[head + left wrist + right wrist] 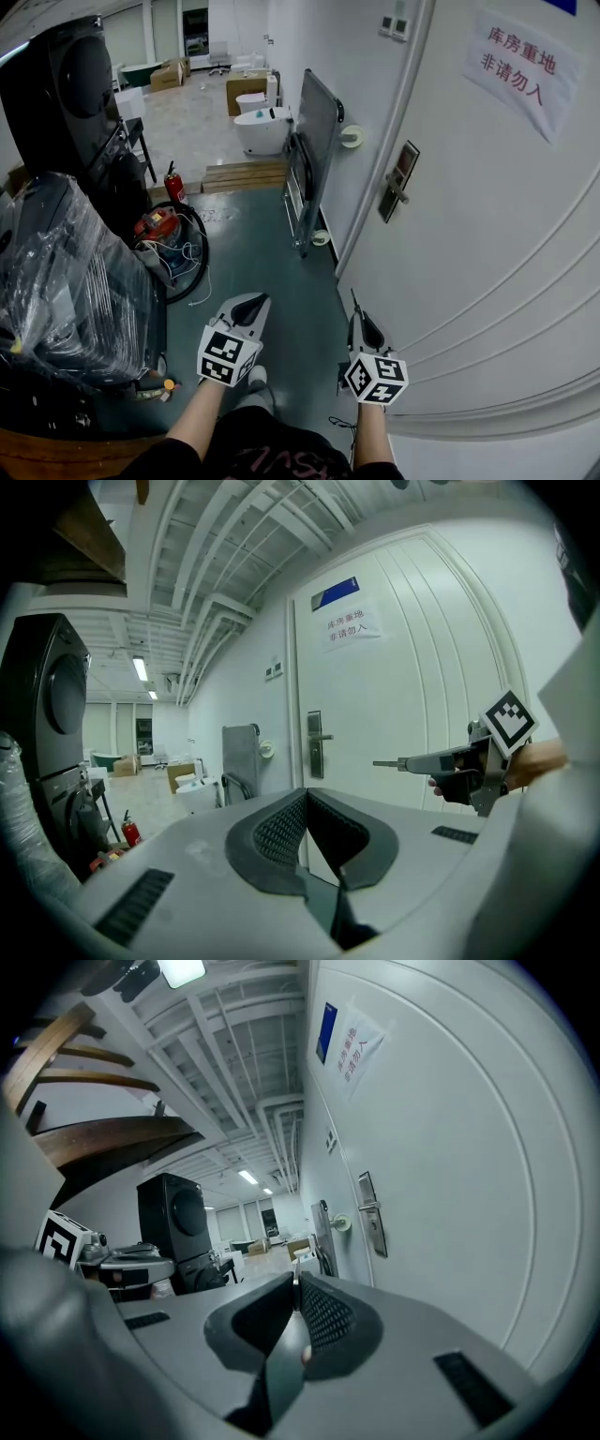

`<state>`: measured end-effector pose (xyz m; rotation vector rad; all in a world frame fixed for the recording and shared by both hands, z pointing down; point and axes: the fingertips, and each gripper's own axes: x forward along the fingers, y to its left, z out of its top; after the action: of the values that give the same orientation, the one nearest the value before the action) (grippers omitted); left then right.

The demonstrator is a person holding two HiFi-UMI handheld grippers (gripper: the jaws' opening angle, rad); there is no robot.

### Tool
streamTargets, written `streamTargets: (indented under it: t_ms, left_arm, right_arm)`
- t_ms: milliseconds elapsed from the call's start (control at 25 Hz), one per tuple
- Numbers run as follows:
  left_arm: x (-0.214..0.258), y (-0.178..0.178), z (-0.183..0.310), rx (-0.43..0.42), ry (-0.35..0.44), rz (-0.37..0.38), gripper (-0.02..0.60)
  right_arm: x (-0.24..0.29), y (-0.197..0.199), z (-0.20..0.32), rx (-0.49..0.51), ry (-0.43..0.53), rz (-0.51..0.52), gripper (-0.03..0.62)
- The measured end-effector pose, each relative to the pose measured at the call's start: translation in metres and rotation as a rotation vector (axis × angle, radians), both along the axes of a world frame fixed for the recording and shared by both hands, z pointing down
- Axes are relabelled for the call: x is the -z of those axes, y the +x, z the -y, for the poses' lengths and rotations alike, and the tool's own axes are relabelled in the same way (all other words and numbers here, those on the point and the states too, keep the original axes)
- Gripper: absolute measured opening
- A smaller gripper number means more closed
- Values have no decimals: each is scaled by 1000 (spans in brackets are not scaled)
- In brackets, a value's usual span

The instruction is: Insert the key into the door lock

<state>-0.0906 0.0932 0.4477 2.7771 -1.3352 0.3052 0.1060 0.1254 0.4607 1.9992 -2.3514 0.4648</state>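
Metal key (pixel 385 762) between jaws of right gripper (pixel 296 1290)

Key (pixel 354 300): thin metal blade pinched between the closed jaws of the right gripper (pixel 360 321). Only the slim tip sticks out, pointing roughly 12 o'clock in the head view and touching nothing. Door lock (pixel 397 184): dark upright rectangular plate with a silver lever handle, lever horizontal. It sits at 1 o'clock from the key, well apart. Keyhole too small to make out.
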Motion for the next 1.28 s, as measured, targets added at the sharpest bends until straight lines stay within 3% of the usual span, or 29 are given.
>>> streamTargets:
  t_ms: [1280]
  left_arm:
    - [-14,-14,189,-123,-69,-2,12]
  right_arm:
    - [-7,-18,168,-127,-50,34,80]
